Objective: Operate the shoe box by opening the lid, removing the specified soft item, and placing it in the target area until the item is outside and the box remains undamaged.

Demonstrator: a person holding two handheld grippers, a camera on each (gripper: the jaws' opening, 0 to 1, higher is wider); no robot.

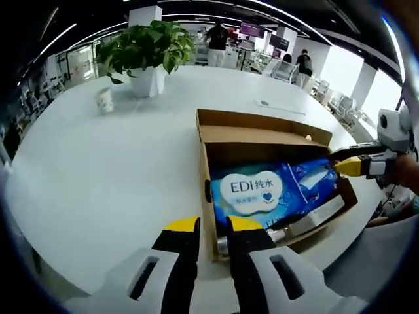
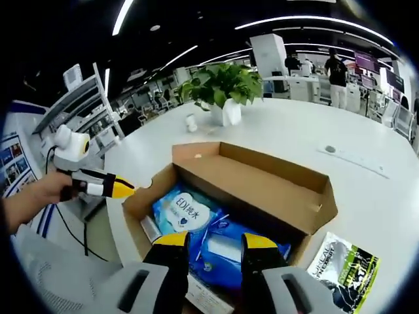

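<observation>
Left gripper view puts your left gripper (image 1: 213,226) at six o'clock, jaws parted by a narrow gap and holding nothing, poised just at the near edge of the shoe box (image 1: 262,134). I judge you keep it there to brace the cardboard. The lid is already folded back toward twelve o'clock, so the blue wet-wipes pack (image 1: 262,190) lies exposed inside, its white "EDI" label facing up. At three o'clock your right gripper (image 1: 350,167) reaches over the far wall with its yellow tip at the pack's corner; from here you cannot tell its gap.

Right gripper view shows that gripper (image 2: 216,242) from behind at six o'clock, jaws open a moderate way and empty, hovering over the wet-wipes pack (image 2: 196,222), seemingly lined up to pinch it. Your left gripper (image 2: 108,186) sits at nine o'clock by the box's end wall. At four o'clock a green-and-black sachet (image 2: 344,265) lies on the white table (image 2: 294,137). Farther off, near twelve o'clock, stands a potted plant (image 2: 222,88).
</observation>
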